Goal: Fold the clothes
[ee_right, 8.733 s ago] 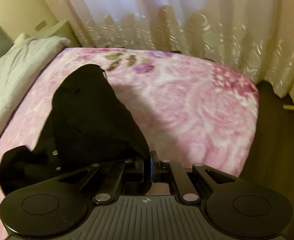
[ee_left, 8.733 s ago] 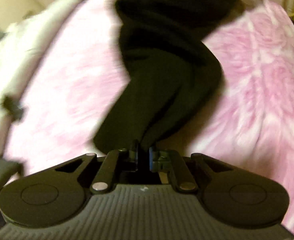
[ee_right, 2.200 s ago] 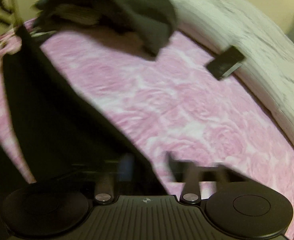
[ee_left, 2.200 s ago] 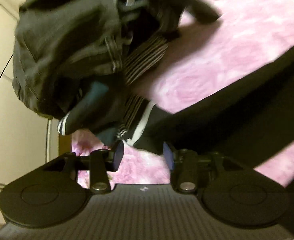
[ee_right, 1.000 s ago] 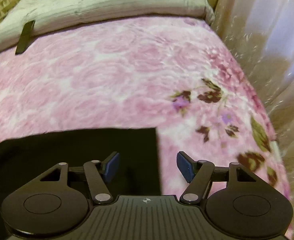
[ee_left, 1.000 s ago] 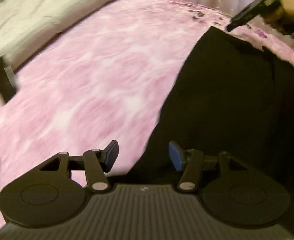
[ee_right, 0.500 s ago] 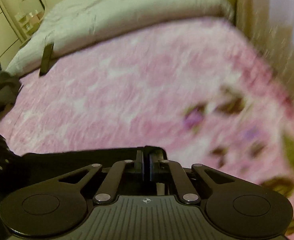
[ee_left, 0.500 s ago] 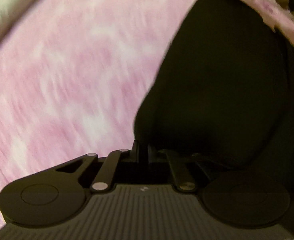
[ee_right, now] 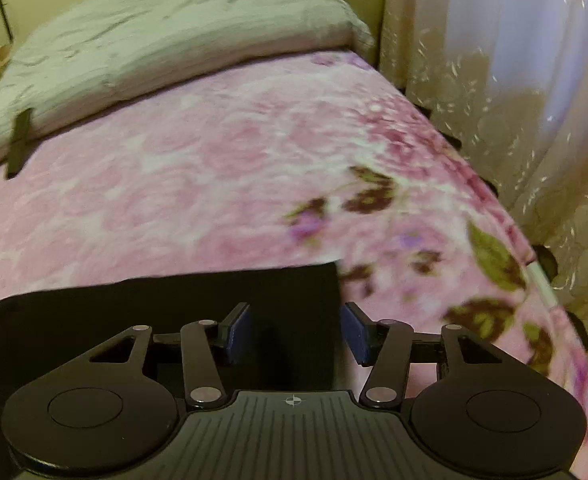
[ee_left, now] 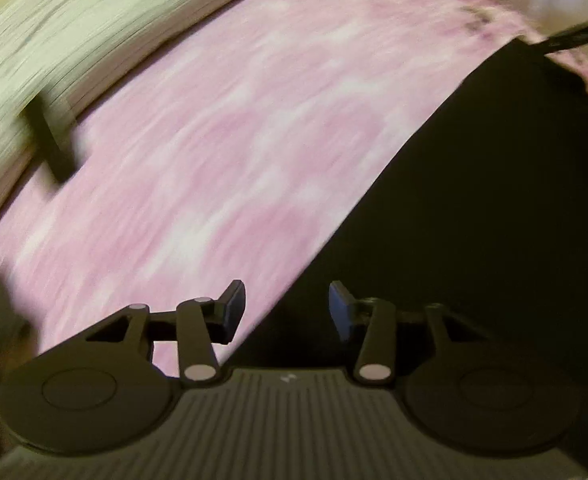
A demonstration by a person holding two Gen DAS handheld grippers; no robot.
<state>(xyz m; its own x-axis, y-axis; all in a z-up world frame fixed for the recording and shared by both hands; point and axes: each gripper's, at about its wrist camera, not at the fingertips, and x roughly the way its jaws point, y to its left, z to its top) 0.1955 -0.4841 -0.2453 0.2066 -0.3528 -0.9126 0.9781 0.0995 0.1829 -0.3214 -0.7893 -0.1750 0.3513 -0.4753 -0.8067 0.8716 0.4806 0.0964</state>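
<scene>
On bed (ee_right: 197, 184) near curtain-side edge: black garment (ee_right: 165, 304) flat; left tool (ee_left: 281, 308), right tool (ee_right: 294, 334) both released, gripping nothing.

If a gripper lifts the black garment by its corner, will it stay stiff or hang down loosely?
The black garment lies flat and thin on the pink blanket, so it will probably droop. It looks light, and on that fuzzy surface it may bunch rather than slide.

Spread-fingered right hand-held gripper (ee_right: 294, 334) over black garment (ee_right: 165, 304) corner on pink blanket (ee_right: 197, 184).
</scene>
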